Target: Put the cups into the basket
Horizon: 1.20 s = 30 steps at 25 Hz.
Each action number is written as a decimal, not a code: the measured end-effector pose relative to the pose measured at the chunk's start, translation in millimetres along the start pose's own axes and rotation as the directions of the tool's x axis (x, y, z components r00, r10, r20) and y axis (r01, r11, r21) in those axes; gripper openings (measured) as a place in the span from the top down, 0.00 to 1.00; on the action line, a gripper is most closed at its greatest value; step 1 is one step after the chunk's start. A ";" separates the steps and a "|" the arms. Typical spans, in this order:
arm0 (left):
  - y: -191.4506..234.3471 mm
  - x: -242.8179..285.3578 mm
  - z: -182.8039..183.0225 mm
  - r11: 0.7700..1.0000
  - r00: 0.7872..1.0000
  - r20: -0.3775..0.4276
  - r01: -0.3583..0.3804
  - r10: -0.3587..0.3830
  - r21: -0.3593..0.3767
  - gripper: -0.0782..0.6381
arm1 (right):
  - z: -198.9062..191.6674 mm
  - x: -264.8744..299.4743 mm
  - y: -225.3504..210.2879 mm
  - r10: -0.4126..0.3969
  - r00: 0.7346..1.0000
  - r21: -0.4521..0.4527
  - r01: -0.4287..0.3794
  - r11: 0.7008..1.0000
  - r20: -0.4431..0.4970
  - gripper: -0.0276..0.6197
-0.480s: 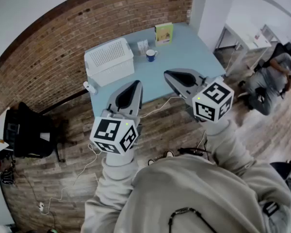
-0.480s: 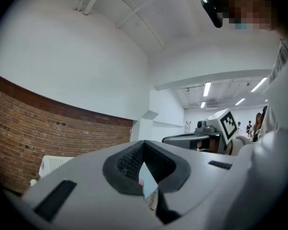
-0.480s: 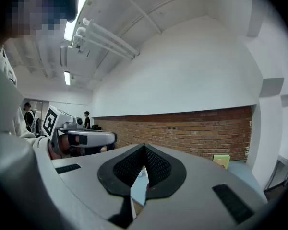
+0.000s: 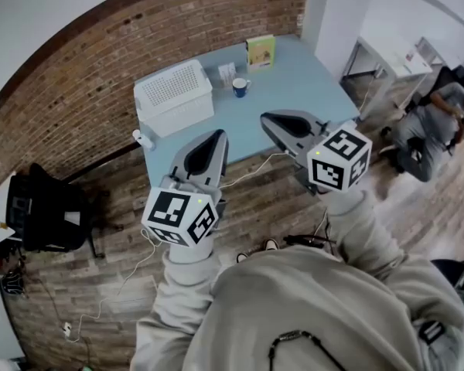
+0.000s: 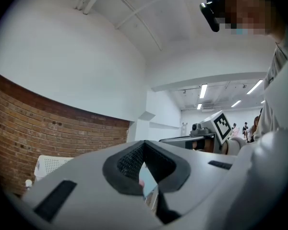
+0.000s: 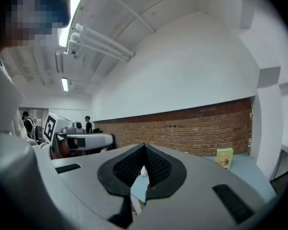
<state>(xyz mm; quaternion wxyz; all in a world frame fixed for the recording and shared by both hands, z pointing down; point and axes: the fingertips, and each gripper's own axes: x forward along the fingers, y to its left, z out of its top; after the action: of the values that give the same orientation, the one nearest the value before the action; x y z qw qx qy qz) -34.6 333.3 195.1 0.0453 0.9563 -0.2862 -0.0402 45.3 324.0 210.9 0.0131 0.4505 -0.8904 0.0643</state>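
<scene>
A blue cup stands on the light blue table, with a pale cup-like thing just behind it. The white perforated basket sits at the table's left end, and a corner of the basket shows in the left gripper view. My left gripper and right gripper hover side by side over the table's near edge, well short of the cups. In their own views the left gripper and right gripper have jaws meeting at the tips, shut and holding nothing.
A yellow-green book stands at the table's far edge, and the book also shows in the right gripper view. A small white bottle sits at the near left corner. A black chair stands left; a seated person is right.
</scene>
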 end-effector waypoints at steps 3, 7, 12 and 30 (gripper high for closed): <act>1.7 -1.2 -3.2 1.000 1.000 0.002 0.005 -0.005 -0.022 0.90 | -2.1 -0.2 0.3 -0.002 1.000 -0.004 0.002 1.000 -0.007 0.94; 3.2 -1.1 -2.9 1.000 1.000 -0.001 0.003 -0.003 -0.014 0.90 | -2.4 2.4 2.7 0.008 1.000 0.001 -0.008 1.000 -0.006 0.94; 1.1 3.7 -6.4 0.999 1.000 -0.011 -0.003 0.003 0.035 0.90 | -7.8 3.5 -0.3 0.012 1.000 0.005 -0.012 1.000 -0.022 0.94; 15.7 22.7 -30.2 0.983 0.983 -0.040 -0.182 0.182 0.004 0.90 | -28.5 -8.4 -39.2 0.076 0.997 0.078 -0.074 0.994 -0.020 0.94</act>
<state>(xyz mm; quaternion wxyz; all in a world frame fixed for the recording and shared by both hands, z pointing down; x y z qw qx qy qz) -21.1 309.6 225.6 0.0545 0.9267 -0.3713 -0.0165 80.8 311.3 242.5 0.0035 0.4161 -0.9034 0.1040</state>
